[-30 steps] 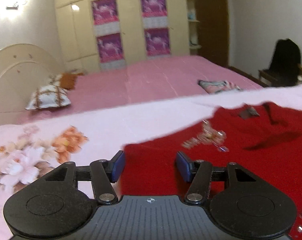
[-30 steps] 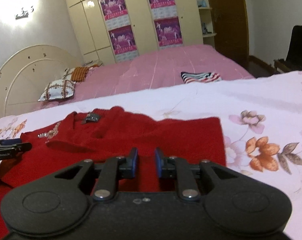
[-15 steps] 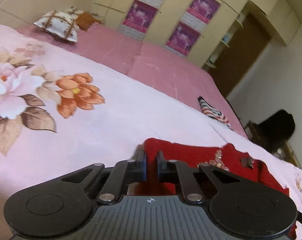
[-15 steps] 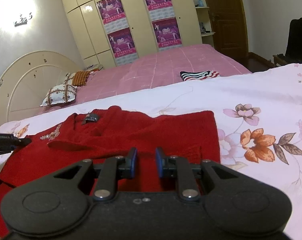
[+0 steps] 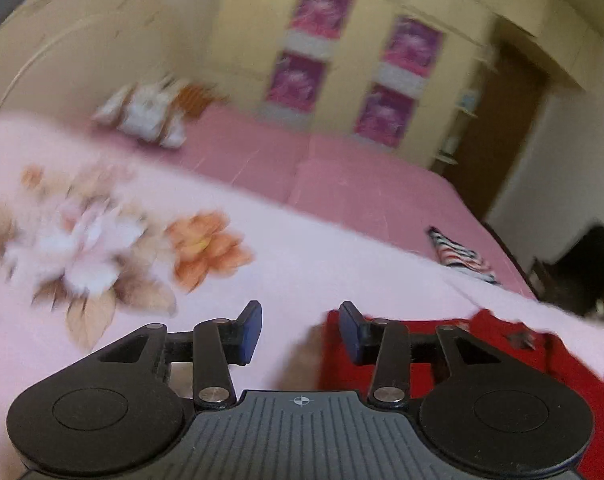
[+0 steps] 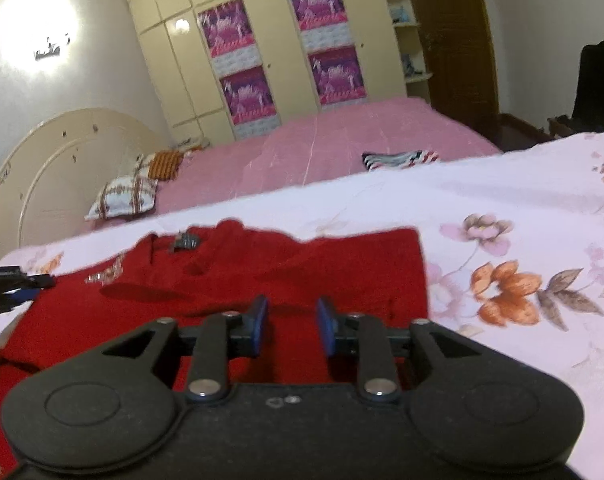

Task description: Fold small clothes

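Both my tools, left (image 5: 300,330) and right (image 6: 292,330), released, gripping nothing. Sweater (image 6: 262,272) lies mid-frame on bed (image 6: 501,200), partly folded; final folds left, I judge.

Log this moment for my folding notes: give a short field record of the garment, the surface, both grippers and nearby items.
garment: red sweater, lying partly folded
surface: floral bedsheet
left gripper: jaws open, at the sweater's edge, holding nothing
right gripper: jaws open, over the sweater
nearby: striped cloth on the pink bed; pillow by the headboard
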Motion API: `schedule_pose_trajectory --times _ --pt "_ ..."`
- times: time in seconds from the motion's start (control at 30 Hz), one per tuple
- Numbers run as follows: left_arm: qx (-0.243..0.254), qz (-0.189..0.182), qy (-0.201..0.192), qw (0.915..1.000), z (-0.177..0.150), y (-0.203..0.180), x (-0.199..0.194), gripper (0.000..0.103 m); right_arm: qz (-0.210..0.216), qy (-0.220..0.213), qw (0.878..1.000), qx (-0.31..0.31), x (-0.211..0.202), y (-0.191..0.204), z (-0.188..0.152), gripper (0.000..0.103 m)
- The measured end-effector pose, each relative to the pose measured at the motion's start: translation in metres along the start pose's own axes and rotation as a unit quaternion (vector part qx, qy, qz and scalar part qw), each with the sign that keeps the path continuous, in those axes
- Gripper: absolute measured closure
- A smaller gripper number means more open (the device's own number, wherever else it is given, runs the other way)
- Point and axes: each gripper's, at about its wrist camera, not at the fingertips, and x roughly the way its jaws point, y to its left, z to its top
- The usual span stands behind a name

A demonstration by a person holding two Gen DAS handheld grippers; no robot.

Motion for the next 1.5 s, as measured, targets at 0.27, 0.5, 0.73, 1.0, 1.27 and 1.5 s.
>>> schedule_pose_trajectory --times 0.27,0.5,0.73,1.0,1.27,1.5 --pt "0.174 -0.021 0.039 0.9838 -0.019 -0.057 0.023 0.061 0.021 -0.002 1.0 -0.004 0.006 0.014 0.0 0.069" --pt "0.154 -0.019 0.038 0.9871 -0.02 -0.045 0.026 0.061 -0.021 0.017 1.0 -0.015 0.017 0.007 -0.006 0.085" --pt "0.162 -0.038 -0.004 0.9861 -0.021 -0.081 -0.018 0.061 -0.015 0.011 0.999 -0.032 0.001 0.01 -0.001 0.067" --pt "0.247 -0.104 0.031 0.963 -0.088 -0.177 -0.034 0.061 0.028 0.018 0.998 -0.06 -0.01 0.051 -0.015 0.068" --pt "0.208 -0.052 0.039 0.976 -0.086 -0.119 -0.05 0.048 -0.029 0.041 0.989 -0.137 -0.012 0.054 -0.031 0.071" --pt "0.201 -0.04 0.037 0.9782 -0.086 -0.102 -0.051 0.047 -0.057 0.03 0.99 -0.128 -0.019 0.034 -0.037 0.068"
